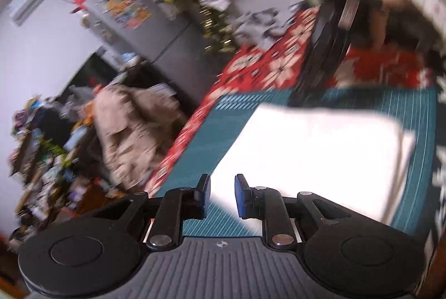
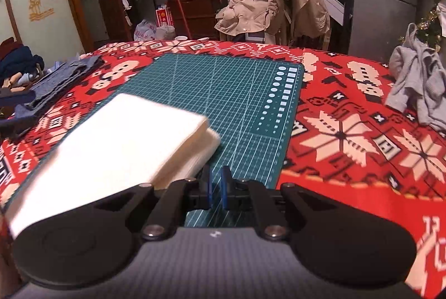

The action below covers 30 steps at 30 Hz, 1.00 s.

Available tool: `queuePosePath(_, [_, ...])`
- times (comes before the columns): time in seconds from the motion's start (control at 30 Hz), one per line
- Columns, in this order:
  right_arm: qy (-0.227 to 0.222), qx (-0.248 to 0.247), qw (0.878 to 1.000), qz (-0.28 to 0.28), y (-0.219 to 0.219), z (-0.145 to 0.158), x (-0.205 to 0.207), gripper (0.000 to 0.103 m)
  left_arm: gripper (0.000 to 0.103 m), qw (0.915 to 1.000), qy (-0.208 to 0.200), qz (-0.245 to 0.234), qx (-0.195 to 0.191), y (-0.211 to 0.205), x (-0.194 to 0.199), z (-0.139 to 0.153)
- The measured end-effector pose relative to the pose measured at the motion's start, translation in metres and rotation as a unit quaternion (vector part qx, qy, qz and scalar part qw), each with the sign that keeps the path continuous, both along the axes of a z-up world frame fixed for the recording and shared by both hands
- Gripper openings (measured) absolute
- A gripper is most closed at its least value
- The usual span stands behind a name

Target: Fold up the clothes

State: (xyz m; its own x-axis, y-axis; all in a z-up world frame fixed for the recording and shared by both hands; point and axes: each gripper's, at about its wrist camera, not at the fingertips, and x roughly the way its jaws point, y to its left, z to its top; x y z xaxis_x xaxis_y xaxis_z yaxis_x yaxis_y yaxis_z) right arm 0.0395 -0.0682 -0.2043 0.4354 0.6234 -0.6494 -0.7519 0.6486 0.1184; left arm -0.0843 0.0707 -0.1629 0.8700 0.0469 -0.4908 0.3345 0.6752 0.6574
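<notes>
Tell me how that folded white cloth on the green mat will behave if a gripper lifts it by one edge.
The folded white cloth is probably floppy: its stacked layers may sag and unfold. It looks light. Pushed, it would likely slide flat across the green cutting mat, not roll.

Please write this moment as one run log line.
white folded cloth: lies on green mat | left gripper: empty | right gripper: empty | grey garment: unfolded

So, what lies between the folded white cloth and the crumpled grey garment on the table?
In the right wrist view: bare green cutting mat, then red patterned tablecloth. Nothing else lies between the white cloth and the grey garment.
</notes>
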Motion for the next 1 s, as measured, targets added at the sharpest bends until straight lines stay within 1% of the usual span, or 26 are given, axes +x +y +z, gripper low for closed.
queuePosePath(0.03, [-0.001,0.004,1.000,0.003,0.002,-0.002,0.003,0.007,0.018,0.9999,0.011,-0.008,-0.004,-0.006,0.007,-0.003])
queuePosePath(0.07, [-0.002,0.010,1.000,0.008,0.003,-0.003,0.004,0.007,0.014,0.9996,0.021,-0.016,-0.008,-0.012,0.014,-0.006])
queuePosePath(0.2, [-0.027,0.005,0.999,0.029,0.009,-0.006,0.001,0.006,0.013,0.9979,0.052,-0.037,-0.014,-0.030,0.035,-0.017])
queuePosePath(0.37, [-0.045,-0.008,0.997,0.054,0.011,-0.006,-0.015,0.004,0.007,0.9966,0.060,-0.054,-0.012,-0.042,0.036,-0.024])
queuePosePath(0.43, [-0.054,-0.017,0.997,0.061,0.012,-0.007,-0.023,0.002,0.006,0.9965,0.061,-0.055,-0.013,-0.043,0.036,-0.024])
queuePosePath(0.53, [-0.056,-0.021,0.996,0.066,0.010,-0.008,-0.031,0.002,0.006,0.9963,0.062,-0.057,-0.016,-0.043,0.037,-0.023])
queuePosePath(0.77, [-0.073,-0.037,0.993,0.084,0.004,-0.004,-0.056,0.002,0.004,0.9955,0.063,-0.071,-0.012,-0.049,0.031,-0.024])
queuePosePath(1.0, [-0.079,-0.044,0.990,0.105,-0.005,-0.001,-0.081,0.002,0.003,0.9945,0.068,-0.078,-0.013,-0.051,0.023,-0.022])
